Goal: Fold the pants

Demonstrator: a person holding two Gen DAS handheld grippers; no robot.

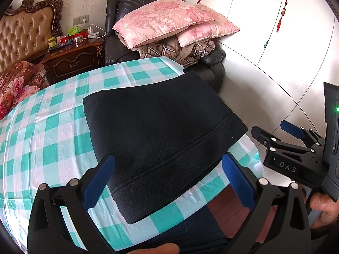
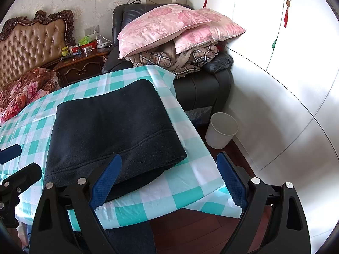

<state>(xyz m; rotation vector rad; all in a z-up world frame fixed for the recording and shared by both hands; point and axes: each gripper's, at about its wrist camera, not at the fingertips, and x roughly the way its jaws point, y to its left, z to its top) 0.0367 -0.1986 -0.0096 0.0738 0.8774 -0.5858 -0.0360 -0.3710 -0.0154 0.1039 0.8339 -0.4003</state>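
Note:
The dark navy fleece pants (image 1: 161, 139) lie folded in a compact rectangle on the teal-and-white checked cloth of the table (image 1: 48, 135), near its right edge. They also show in the right wrist view (image 2: 110, 131). My left gripper (image 1: 169, 182) is open and empty, hovering over the near end of the pants. My right gripper (image 2: 167, 182) is open and empty, just above the pants' near right corner. The right gripper also shows at the right of the left wrist view (image 1: 277, 131), off the table's edge and open.
A black armchair (image 2: 203, 89) piled with pink pillows (image 2: 175, 27) and a plaid blanket stands behind the table. A white waste bin (image 2: 221, 130) sits on the floor at right. A bed with tufted headboard (image 1: 25, 36) and a nightstand (image 1: 74, 57) are at left.

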